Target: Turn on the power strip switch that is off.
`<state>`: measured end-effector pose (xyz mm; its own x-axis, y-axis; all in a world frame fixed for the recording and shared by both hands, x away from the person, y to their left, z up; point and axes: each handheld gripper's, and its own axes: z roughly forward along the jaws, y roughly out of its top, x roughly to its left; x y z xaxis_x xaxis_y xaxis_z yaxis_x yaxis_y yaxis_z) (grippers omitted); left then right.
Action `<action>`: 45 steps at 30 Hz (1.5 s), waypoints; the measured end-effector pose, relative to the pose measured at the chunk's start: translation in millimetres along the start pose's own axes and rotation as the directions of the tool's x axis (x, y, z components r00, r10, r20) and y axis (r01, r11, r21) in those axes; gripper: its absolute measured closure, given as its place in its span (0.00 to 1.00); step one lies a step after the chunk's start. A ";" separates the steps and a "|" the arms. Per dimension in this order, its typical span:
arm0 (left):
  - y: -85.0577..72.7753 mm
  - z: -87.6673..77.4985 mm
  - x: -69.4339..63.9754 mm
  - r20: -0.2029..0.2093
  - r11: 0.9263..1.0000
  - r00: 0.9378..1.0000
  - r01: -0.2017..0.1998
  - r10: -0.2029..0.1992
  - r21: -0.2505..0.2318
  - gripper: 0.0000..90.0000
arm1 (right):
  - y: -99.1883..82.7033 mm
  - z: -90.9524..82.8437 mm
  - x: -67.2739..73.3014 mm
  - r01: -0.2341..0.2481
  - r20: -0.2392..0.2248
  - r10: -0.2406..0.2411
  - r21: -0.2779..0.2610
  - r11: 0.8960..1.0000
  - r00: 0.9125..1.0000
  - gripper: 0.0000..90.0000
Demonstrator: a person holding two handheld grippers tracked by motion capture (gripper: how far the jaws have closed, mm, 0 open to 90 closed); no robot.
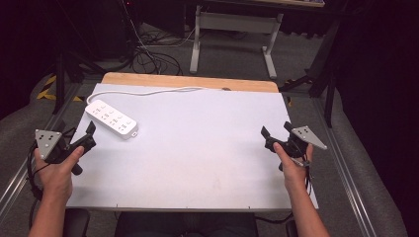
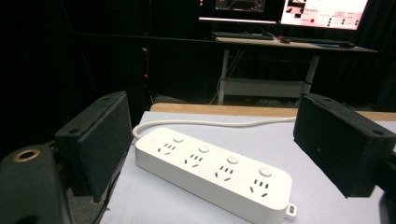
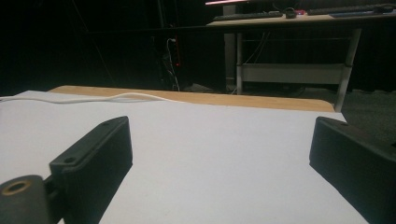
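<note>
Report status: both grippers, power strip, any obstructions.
Left gripper open, empty. Right gripper open, empty. White four-outlet plastic power strip flat on table's far-left, untouched. Nothing between.

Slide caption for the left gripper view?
Open left gripper facing a white four-outlet power strip lying on the table.

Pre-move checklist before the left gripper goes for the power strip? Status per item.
1. Left gripper open: ok, jaws wide apart.
2. Right gripper open and holding nothing: ok.
3. Power strip lying flat, sockets up: ok.
4. Power strip ahead of the left gripper, between its jaws in the left gripper view: ok.
5. Cord free of both grippers: ok, it runs along the far edge.
6. Cord plugged in at its far end: cannot tell.
</note>
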<state>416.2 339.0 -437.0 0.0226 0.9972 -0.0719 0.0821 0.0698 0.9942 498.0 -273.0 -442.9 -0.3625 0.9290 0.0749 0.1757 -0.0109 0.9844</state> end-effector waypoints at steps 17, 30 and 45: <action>0.9 1.0 2.7 -0.017 1.000 1.000 0.022 -0.021 0.010 0.37 | 0.8 -1.8 -1.4 0.001 0.002 -0.001 -0.008 1.000 1.000 0.08; 3.0 1.4 7.1 0.010 1.000 1.000 0.021 -0.021 0.000 0.86 | 1.5 -2.9 1.6 0.029 0.004 -0.029 -0.026 0.999 1.000 0.10; 5.0 19.0 4.5 0.032 1.000 0.999 -0.018 0.017 0.007 1.00 | -0.1 -1.3 2.3 0.034 -0.001 -0.034 -0.008 0.999 0.999 0.09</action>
<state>435.7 343.4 -433.9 0.0560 0.9968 -0.0571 0.0891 0.0519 0.9947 495.9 -271.3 -442.6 -0.3687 0.9286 0.0419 0.1557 0.0173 0.9876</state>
